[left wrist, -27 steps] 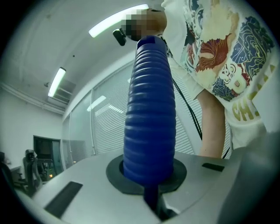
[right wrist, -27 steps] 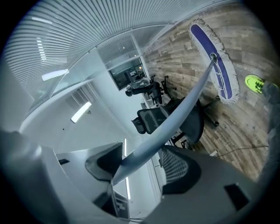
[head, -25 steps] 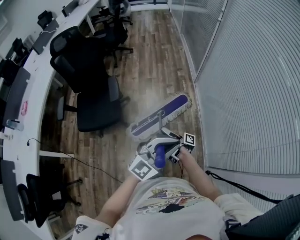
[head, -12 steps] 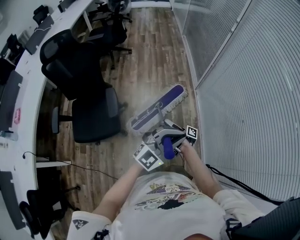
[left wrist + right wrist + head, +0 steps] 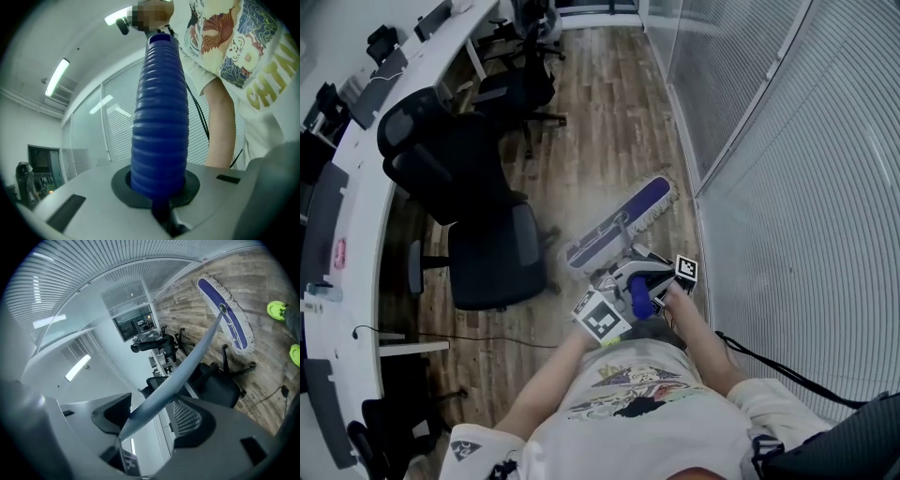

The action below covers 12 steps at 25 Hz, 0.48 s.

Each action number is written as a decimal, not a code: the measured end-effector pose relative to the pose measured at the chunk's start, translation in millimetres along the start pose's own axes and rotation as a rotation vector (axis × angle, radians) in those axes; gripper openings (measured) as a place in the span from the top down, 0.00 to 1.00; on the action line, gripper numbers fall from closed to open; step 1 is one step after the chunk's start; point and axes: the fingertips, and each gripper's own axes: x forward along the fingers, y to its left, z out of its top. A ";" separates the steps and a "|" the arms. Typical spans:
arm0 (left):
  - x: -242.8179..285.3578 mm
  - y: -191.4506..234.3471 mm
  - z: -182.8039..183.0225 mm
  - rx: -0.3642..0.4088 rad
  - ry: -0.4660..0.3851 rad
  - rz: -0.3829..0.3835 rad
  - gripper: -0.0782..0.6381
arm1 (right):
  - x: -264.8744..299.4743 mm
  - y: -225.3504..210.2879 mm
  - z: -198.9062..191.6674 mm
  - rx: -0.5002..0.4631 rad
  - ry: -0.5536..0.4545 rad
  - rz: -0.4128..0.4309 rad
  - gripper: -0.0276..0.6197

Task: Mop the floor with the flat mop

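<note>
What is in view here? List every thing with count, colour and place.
flat mop head: one, purple with white fringe, on floor by glass wall
mop handle: one, grey pole with blue ribbed grip, in both grippers
office chairs: several, black, along desk
desk: one, white, left edge
cable: one, black, on floor by desk
floor: one, brown wood
glass wall: one, with white blinds, right
shoes: two, lime green, by mop head
left gripper: fingers shut on blue grip
right gripper: fingers shut on grey pole

Chair (image 5: 486,251) left — glass wall (image 5: 797,206) right
</note>
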 end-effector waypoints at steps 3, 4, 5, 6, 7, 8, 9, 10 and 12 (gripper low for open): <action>-1.2 30.8 2.2 -0.023 -0.009 0.028 0.90 | 19.0 12.2 6.7 0.002 0.036 -0.013 0.54; -0.6 39.3 2.2 -0.026 -0.012 0.035 0.90 | 24.0 14.8 9.7 0.003 0.049 -0.017 0.54; 0.6 46.5 1.7 -0.027 -0.011 0.040 0.90 | 28.1 17.0 12.8 0.005 0.062 -0.018 0.54; 2.2 52.6 0.7 -0.031 -0.008 0.046 0.90 | 31.3 19.0 16.1 0.007 0.073 -0.018 0.54; 4.1 57.7 -0.5 -0.038 -0.004 0.051 0.90 | 34.0 20.8 19.4 0.009 0.084 -0.018 0.54; 6.0 62.2 -1.6 -0.045 0.001 0.054 0.90 | 36.3 22.7 22.2 0.011 0.093 -0.019 0.54; 7.5 65.9 -2.5 -0.051 0.010 0.055 0.90 | 38.1 24.7 24.2 0.012 0.102 -0.022 0.54; 8.6 68.5 -3.3 -0.055 0.021 0.056 0.90 | 39.4 26.2 25.4 0.013 0.110 -0.028 0.54; 9.3 69.5 -4.8 -0.062 0.034 0.059 0.90 | 39.7 26.5 26.2 0.010 0.124 -0.042 0.54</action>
